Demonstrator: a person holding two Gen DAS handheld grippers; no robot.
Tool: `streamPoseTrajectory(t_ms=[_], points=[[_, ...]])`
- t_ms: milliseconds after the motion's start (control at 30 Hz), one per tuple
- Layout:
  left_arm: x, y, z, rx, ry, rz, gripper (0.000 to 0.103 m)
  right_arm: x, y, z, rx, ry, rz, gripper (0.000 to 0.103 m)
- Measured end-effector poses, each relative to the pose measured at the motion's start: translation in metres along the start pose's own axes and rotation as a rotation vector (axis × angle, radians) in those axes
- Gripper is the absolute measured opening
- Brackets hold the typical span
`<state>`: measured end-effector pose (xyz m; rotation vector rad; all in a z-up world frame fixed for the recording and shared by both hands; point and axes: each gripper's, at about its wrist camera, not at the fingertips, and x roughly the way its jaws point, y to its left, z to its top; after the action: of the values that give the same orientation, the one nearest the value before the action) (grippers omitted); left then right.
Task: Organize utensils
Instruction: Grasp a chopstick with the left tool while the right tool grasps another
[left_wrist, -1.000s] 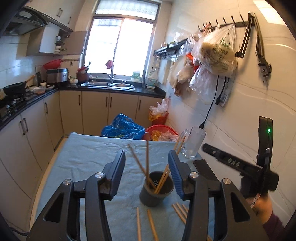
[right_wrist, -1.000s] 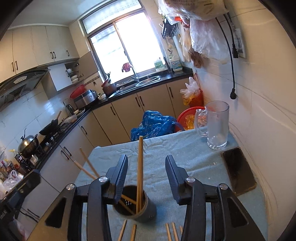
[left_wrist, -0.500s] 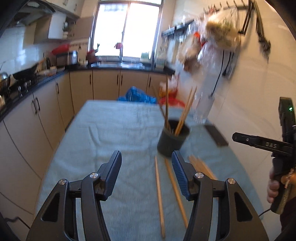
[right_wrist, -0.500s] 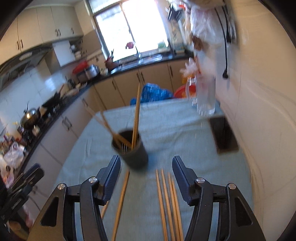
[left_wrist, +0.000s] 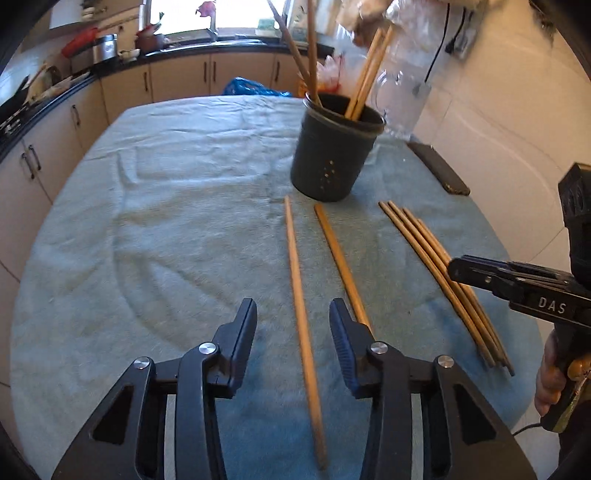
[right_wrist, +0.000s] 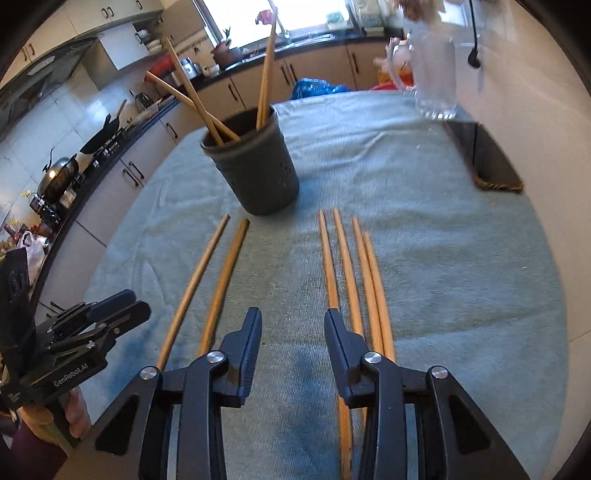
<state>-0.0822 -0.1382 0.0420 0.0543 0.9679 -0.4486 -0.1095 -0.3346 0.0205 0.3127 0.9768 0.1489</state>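
Observation:
A dark holder cup (left_wrist: 332, 155) (right_wrist: 255, 166) with several chopsticks in it stands on the teal cloth. My left gripper (left_wrist: 293, 314) hangs low over two loose chopsticks. One chopstick (left_wrist: 299, 295) lies between its closing jaws, untouched by the pads, and the other chopstick (left_wrist: 340, 258) runs under the right finger. My right gripper (right_wrist: 292, 317) hovers beside a row of several chopsticks (right_wrist: 354, 266). Its jaws are closing with only cloth between them, and the row's leftmost stick passes under its right finger. In the right wrist view the loose pair (right_wrist: 207, 277) lies to the left.
A glass mug (right_wrist: 432, 81) and a black phone (right_wrist: 480, 155) sit at the far right of the table, near the tiled wall. The cloth-covered table (left_wrist: 166, 221) is bare on its left half. Cabinets and a blue bag lie beyond its far edge.
Both grippers have dropped toward the table and tilted downward. The holder cup, once just below the fingers, now stands well ahead. Both pairs of jaws are narrower than half a second ago.

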Motion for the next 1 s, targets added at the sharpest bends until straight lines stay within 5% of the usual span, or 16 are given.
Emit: streamPoseTrajectory(t_ms=[367,400,433,500,1000], points=[[0.051,-0.007,0.025,0.059,0.097,0.03,0.015,0.05,-0.008,0.029,-0.004,0.074,-0.085,0.035],[0.051,-0.007,0.026,0.056,0.096,0.032,0.007,0.051,-0.006,0.03,-0.012,0.066,-0.094,0.033],[0.052,-0.006,0.026,0.048,0.097,0.033,0.007,0.053,-0.004,0.031,-0.023,0.07,-0.11,0.031],[0.051,-0.002,0.027,0.023,0.102,0.018,0.007,0.056,-0.001,0.031,-0.031,0.073,-0.148,0.009],[0.026,0.006,0.007,-0.015,0.201,0.042,0.01,0.032,0.012,-0.009,-0.028,0.143,-0.124,0.009]])
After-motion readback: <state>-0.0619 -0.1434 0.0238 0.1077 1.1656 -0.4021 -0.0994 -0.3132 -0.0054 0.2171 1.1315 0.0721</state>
